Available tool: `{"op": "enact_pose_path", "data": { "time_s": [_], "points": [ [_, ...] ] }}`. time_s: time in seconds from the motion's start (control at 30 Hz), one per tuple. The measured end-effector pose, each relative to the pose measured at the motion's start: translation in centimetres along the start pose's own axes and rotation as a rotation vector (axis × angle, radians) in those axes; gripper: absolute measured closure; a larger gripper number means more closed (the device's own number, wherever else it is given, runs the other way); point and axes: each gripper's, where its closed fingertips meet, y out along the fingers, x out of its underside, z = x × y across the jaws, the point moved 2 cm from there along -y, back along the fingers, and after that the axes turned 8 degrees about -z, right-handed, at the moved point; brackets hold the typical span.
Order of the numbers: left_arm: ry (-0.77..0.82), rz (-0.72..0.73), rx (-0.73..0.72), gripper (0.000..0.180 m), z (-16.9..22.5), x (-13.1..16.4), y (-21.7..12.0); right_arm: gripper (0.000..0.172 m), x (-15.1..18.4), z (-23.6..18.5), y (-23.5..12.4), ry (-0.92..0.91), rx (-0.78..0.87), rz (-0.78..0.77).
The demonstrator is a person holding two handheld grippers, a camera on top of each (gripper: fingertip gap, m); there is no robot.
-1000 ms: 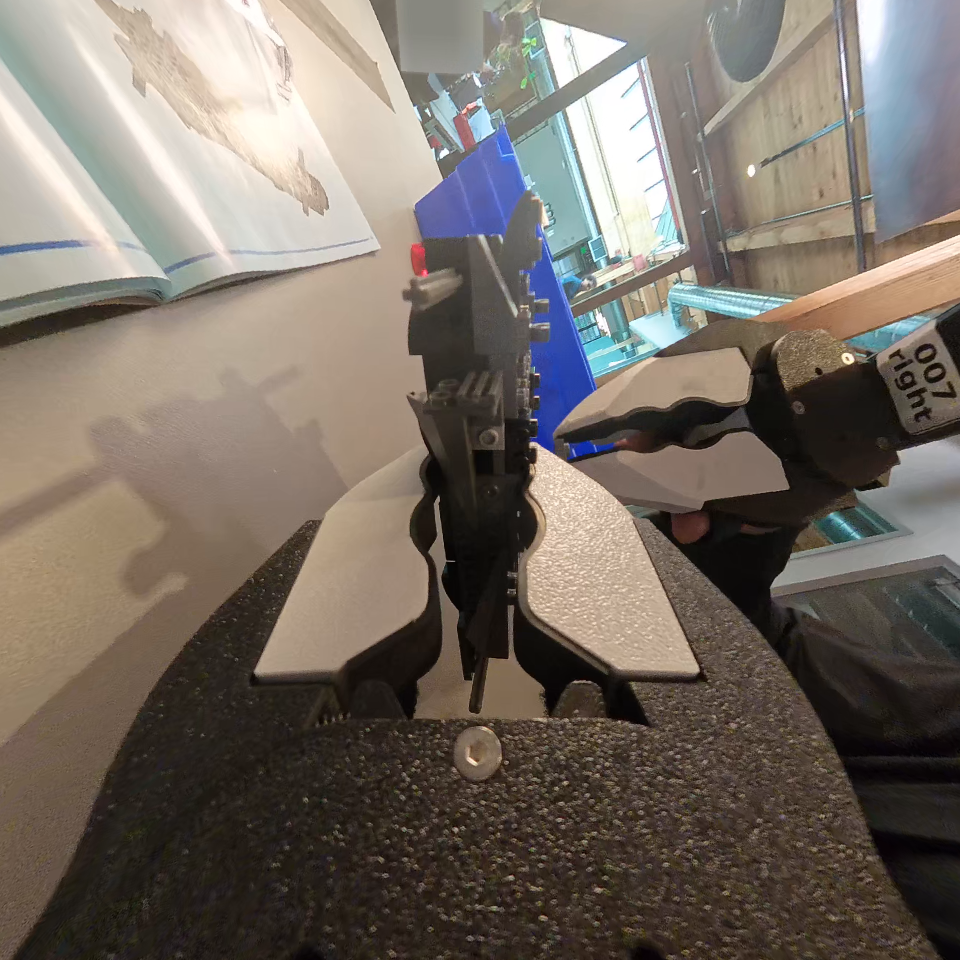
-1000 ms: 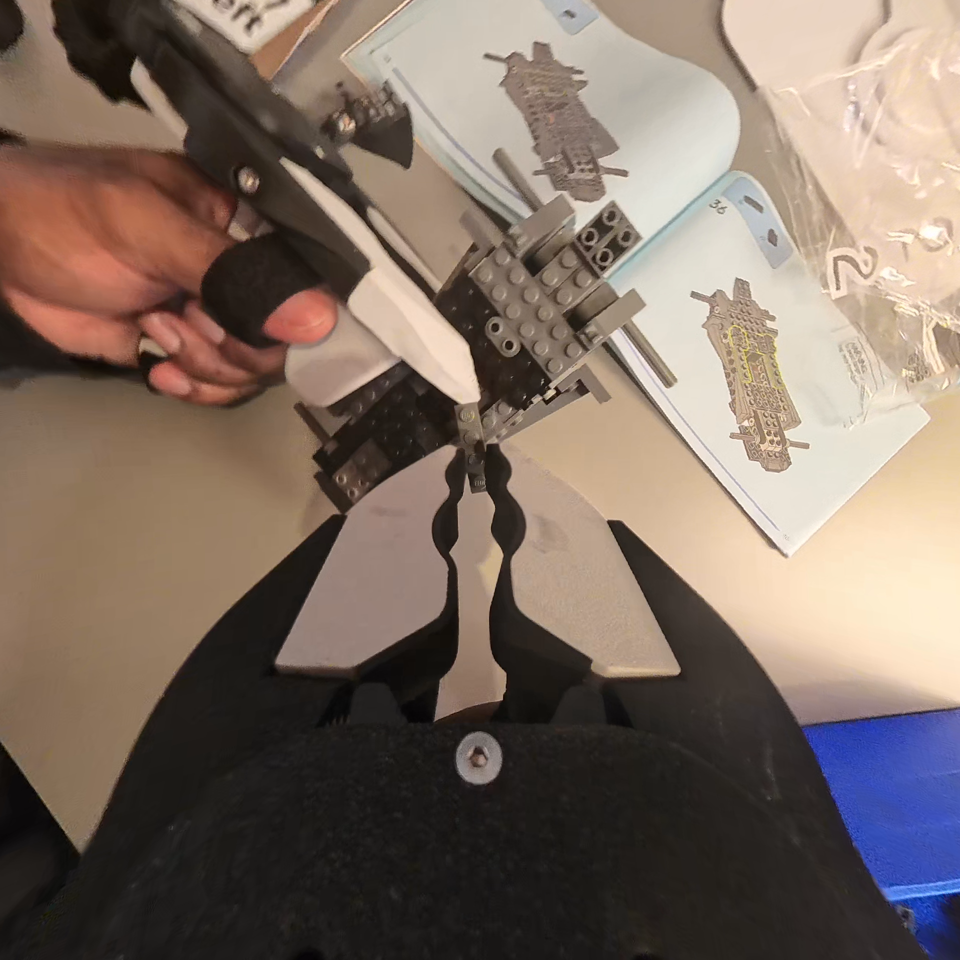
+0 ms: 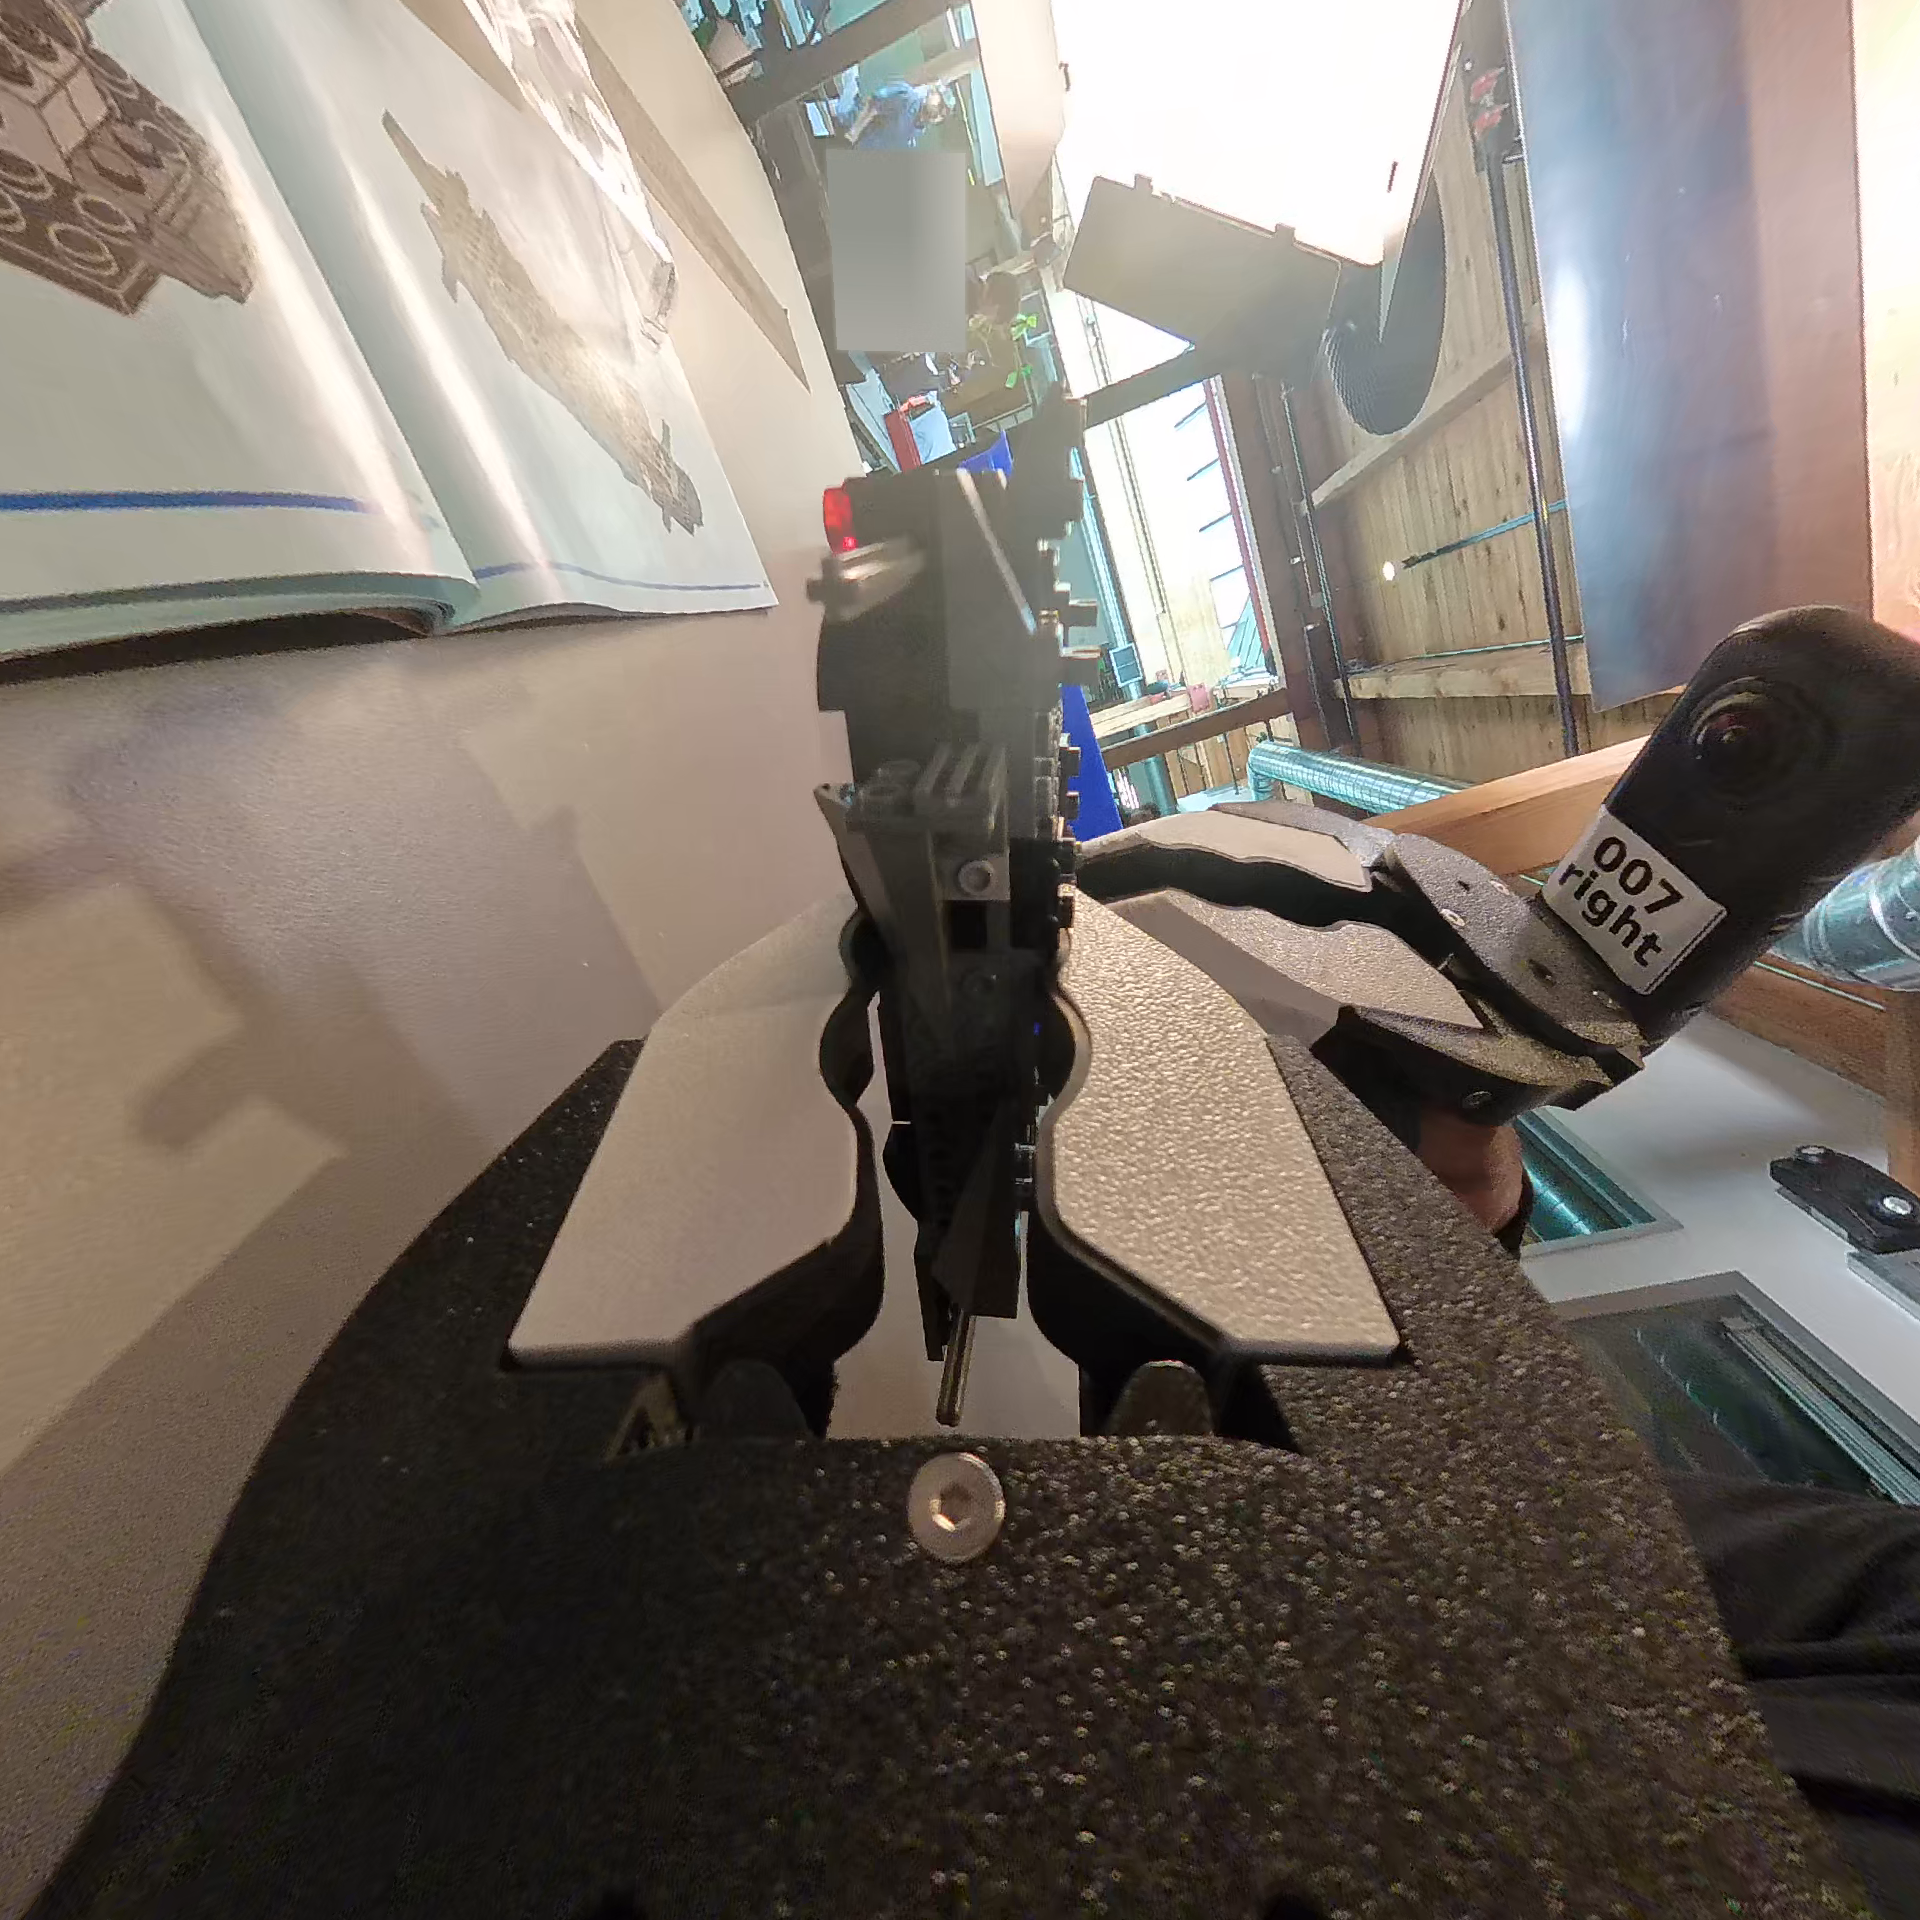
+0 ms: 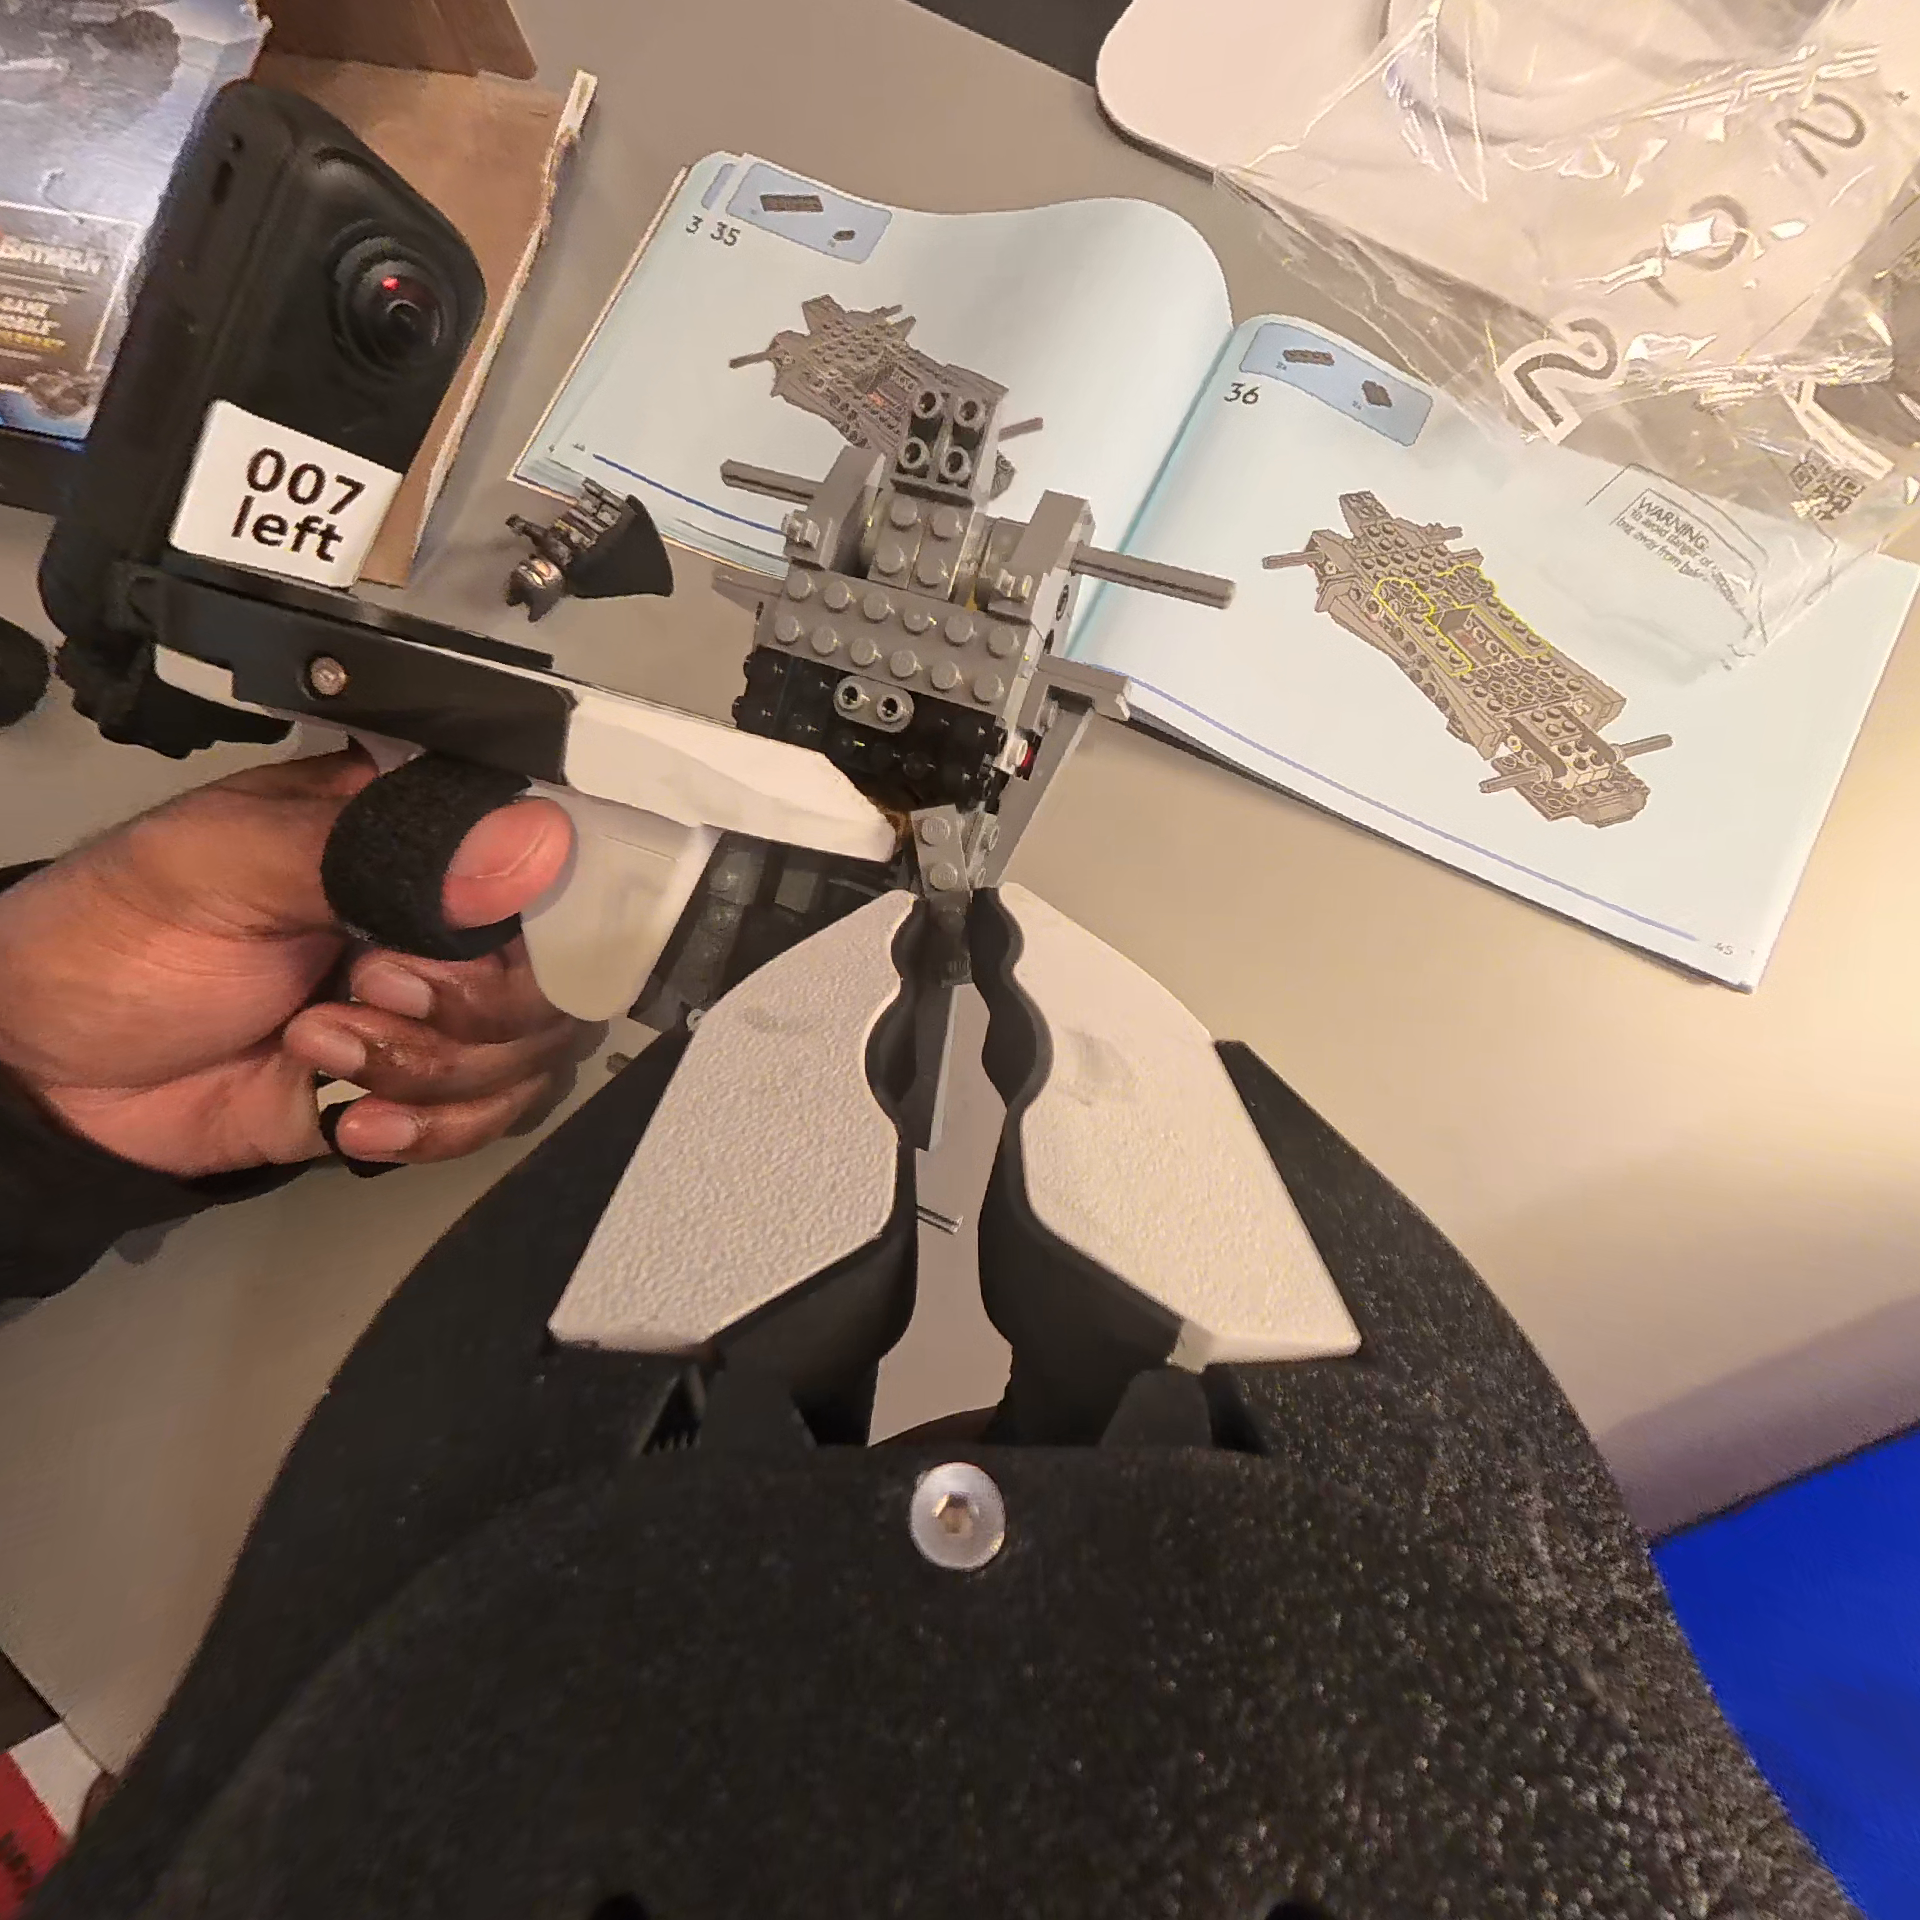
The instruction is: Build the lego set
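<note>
The left tongs (image 3: 961,997) are clamped across the body of a grey and black brick model (image 3: 940,748), pads pressed on both of its sides, so the model is held up off the counter (image 4: 1299,935). The right tongs (image 4: 948,914) are nearly together, pinched on a thin grey plate piece (image 4: 940,847) at the model's near lower edge, just beside the left tongs' fingertip (image 4: 810,805).

The model looks light and rigid, but it is only pressed together from small bricks, so it is likely fragile at the seams; the thin axle rods (image 4: 1153,587) sticking out sideways and the angled wing plates would probably pop off if squeezed or twisted. The blocky middle, where the left tongs grip, seems the safest hold. The smooth plastic may slip under a light pinch on a thin plate.

Farther off, an open instruction booklet (image 4: 1195,343) lies on the counter right behind the model. A small dark sub-assembly (image 4: 582,545) sits loose to the far left of it, and crinkled clear plastic bags (image 4: 1610,208) lie at far right. A blue bin (image 4: 1797,1683) edge shows near right. The person's hand (image 4: 312,966) grips the left handle close by, crowding the left side.
</note>
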Motion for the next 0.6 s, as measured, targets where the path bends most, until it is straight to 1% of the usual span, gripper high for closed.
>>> {"op": "enact_pose_path", "data": {
  "time_s": [0.6],
  "points": [
    [-0.009,-0.001,-0.015,0.152,-0.24,0.01,0.01,0.163,0.09,-0.19,0.38,0.05,0.003,-0.005]
  ]
}}
